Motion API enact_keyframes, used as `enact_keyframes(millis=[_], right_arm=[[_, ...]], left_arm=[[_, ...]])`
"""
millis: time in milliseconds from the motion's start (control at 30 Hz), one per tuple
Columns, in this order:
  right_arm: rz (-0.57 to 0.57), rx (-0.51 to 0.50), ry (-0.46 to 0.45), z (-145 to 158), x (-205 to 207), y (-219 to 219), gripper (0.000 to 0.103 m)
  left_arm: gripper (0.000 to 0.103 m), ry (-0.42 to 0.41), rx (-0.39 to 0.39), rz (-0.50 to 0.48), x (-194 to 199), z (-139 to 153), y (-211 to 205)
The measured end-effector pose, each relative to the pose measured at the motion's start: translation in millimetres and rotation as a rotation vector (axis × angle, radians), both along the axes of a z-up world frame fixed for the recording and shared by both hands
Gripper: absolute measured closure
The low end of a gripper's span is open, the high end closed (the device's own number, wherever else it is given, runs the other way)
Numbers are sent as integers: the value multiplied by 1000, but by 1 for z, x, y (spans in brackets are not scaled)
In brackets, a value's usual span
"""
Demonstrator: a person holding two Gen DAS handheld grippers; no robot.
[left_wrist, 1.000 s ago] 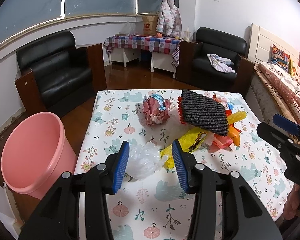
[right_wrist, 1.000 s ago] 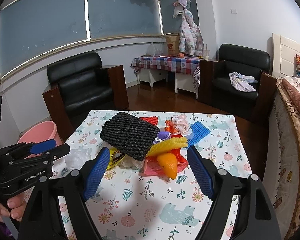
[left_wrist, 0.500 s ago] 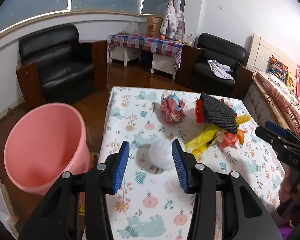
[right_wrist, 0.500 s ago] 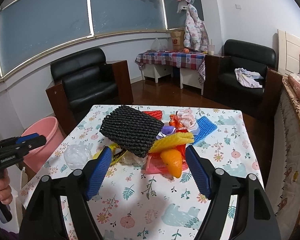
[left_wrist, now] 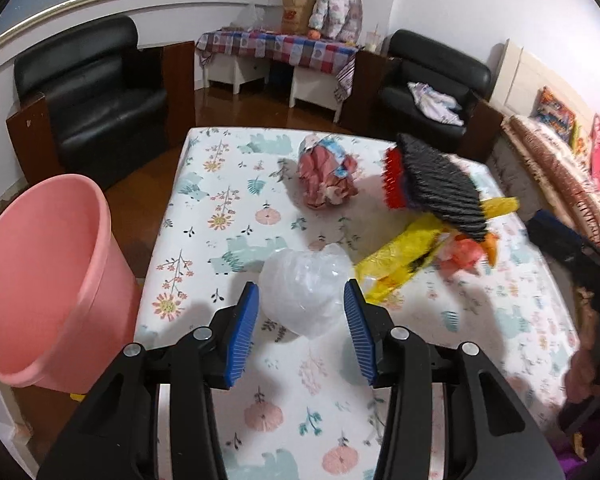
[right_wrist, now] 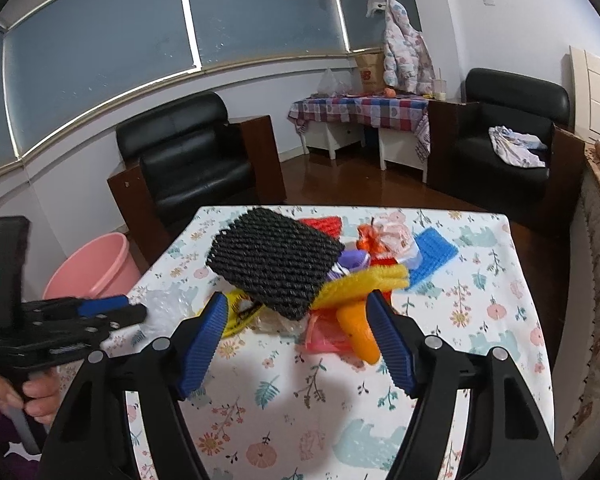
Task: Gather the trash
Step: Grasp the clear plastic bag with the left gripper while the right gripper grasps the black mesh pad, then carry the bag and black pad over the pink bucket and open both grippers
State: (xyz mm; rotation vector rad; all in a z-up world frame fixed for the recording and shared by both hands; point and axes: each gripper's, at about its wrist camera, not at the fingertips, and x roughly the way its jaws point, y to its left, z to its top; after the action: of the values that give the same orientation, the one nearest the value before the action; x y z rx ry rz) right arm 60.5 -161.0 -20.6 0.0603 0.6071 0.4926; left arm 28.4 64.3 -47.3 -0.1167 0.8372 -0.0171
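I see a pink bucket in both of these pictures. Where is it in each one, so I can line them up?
Left wrist view: the pink bucket fills the left edge, on the floor beside the table.
Right wrist view: it sits small at middle left, beyond the table's left edge.
Shared landmark: the black mesh pad atop the trash pile.

A printed cloth (left_wrist: 228, 208) with a matt finish was seen over the table. The clear bag (left_wrist: 304, 292) looked like thin, crinkled, glossy plastic. The black net (right_wrist: 272, 260) appeared to be rough foam mesh; the pink bucket (left_wrist: 40, 280), smooth plastic; the armchair (right_wrist: 192, 168), glossy leather.
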Motion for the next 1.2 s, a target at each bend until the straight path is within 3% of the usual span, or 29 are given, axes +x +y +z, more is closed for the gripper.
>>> enact_keyframes(millis=[100,233,333,500,667,700,800,900,1000,1200], right_arm=[[26,33,3,5,9,2,32],[46,37,2,11,24,10,32],[61,35,25,10,41,14,32],[73,9,52,6,71,21,32],[85,-14,138,-10,96,27,33],[89,-12,143,-11,95,27,37],[110,1,160,-13,89,28,63],[123,7,177,-14,80,27,79],[123,28,179,-12,67,25,87],[115,39,101,12,35,23,90]], left_arm=[[58,26,9,2,6,-7,-1],[83,32,-4,-10,7,-11,2],[90,29,-26,-2,7,-12,6],[92,7,-49,0,0,-7,13],[92,-8,-53,-9,-3,-1,13],[92,-10,-56,-12,-4,0,12],[92,-18,-61,-18,-6,2,11],[92,-28,-63,-24,-8,5,10],[92,-45,-62,-28,-12,9,10],[92,-88,-71,-17,-24,22,14]])
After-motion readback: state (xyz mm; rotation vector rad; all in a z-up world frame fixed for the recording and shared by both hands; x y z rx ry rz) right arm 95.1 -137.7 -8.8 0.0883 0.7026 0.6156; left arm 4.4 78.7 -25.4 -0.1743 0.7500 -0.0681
